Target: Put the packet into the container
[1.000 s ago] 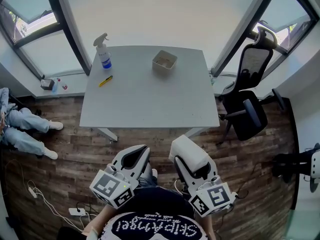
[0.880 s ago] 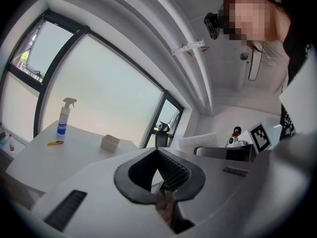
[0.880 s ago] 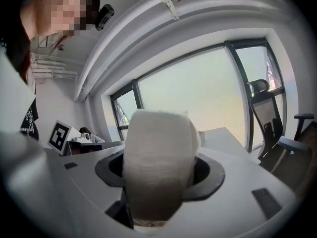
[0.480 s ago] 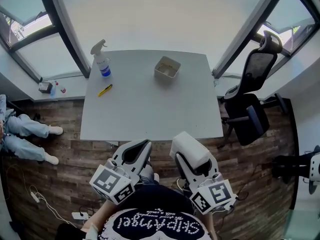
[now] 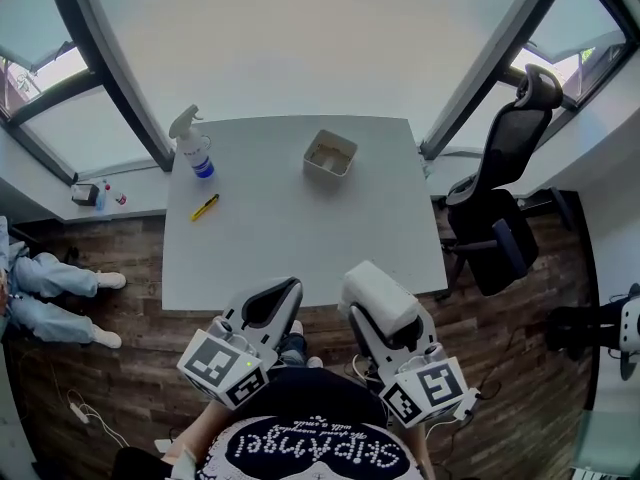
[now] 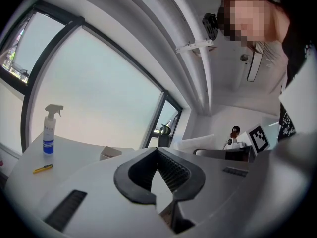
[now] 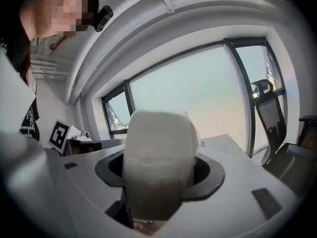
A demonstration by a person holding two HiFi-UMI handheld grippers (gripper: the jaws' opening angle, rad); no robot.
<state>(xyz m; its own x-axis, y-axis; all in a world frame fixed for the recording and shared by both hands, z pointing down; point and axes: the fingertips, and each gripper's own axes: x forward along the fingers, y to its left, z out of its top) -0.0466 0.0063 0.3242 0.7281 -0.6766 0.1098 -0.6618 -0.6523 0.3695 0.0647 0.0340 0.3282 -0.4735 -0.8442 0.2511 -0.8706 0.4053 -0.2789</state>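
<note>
Right gripper view: jaws clamped on the white packet [image 7: 159, 157]. Left gripper [image 5: 265, 306] has its jaws together, nothing in them. We're at the carry step. The container [image 5: 329, 154] sits far across the worktop [image 5: 290, 243], well apart from the right gripper [image 5: 378, 300]. Next: reach over the container, then release.

Head view steeply above table [image 5: 300, 238] (shared)
</note>
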